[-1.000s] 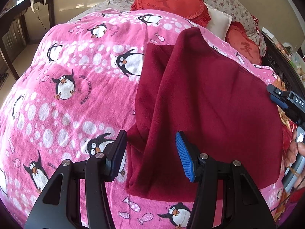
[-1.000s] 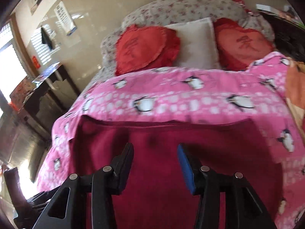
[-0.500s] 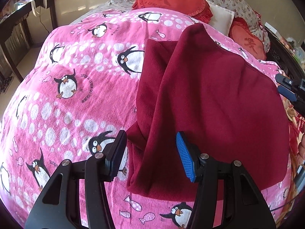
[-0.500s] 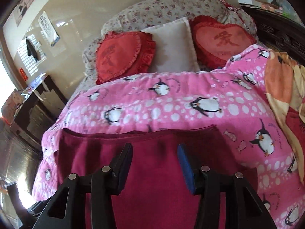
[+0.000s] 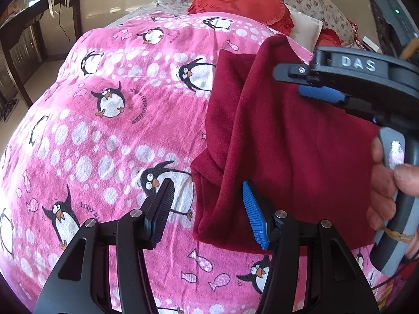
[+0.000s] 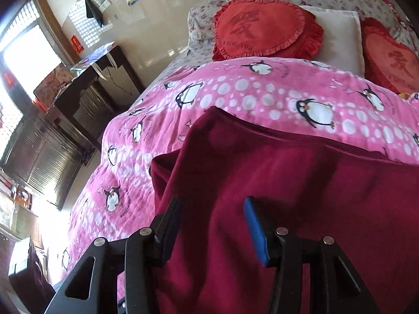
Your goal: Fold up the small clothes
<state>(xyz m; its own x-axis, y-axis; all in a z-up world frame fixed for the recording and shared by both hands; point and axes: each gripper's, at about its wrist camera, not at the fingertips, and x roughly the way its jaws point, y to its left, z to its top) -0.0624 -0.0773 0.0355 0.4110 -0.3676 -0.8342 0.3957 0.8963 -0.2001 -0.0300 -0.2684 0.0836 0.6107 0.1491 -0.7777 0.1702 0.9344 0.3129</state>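
Observation:
A dark red garment [image 5: 282, 144] lies folded on the pink penguin blanket [image 5: 104, 136], its left sleeve side doubled over. My left gripper [image 5: 207, 206] hovers open just above the garment's near left corner, and the fabric edge shows between its fingers without being pinched. My right gripper [image 5: 301, 83] reaches in from the right over the garment's far part, held by a hand [image 5: 382, 183]. In the right wrist view the right gripper [image 6: 210, 222] stands open over the garment [image 6: 288, 196], near its left fold, with nothing gripped.
Two red heart cushions [image 6: 264, 26] and a white pillow [image 6: 337, 31] lie at the head of the bed. A dark wooden desk [image 6: 91, 78] stands by the wall at the left, beyond the bed's edge. Dark furniture [image 5: 392, 23] rises at the far right.
The right gripper has swung left across the garment and rolled, and now juts into the left wrist view. The left gripper has shifted only slightly. Neither gripper's jaws have changed.

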